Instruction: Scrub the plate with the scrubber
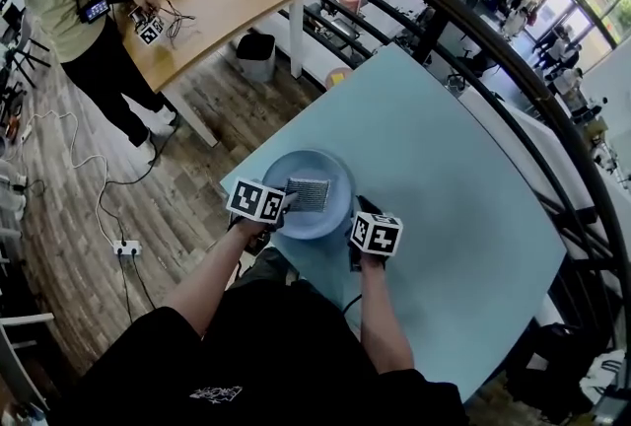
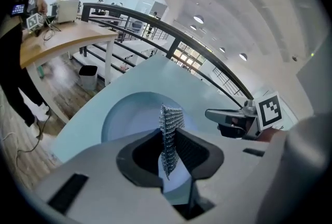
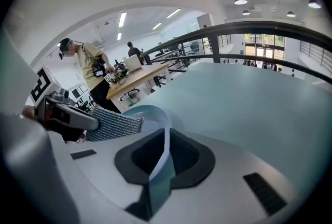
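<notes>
A round blue plate [image 1: 325, 219] lies near the front-left corner of the light-blue table [image 1: 444, 177]. My left gripper [image 1: 288, 199] is shut on a grey mesh scrubber [image 1: 308, 194], which rests over the plate's middle. In the left gripper view the scrubber [image 2: 170, 129] stands on edge between the jaws, above the plate [image 2: 129, 114]. My right gripper [image 1: 361, 209] is at the plate's right rim. The right gripper view shows that rim [image 3: 158, 116] running between its jaws, which are shut on it, with the scrubber [image 3: 116, 124] just to the left.
The table's corner and left edge lie close to the plate. A dark curved railing [image 1: 444, 10] runs behind the table. At the upper left a person [image 1: 69, 0] stands by a wooden table [image 1: 212, 0], with a bin [image 1: 256, 54] beside it. Cables and a power strip [image 1: 125, 248] lie on the floor.
</notes>
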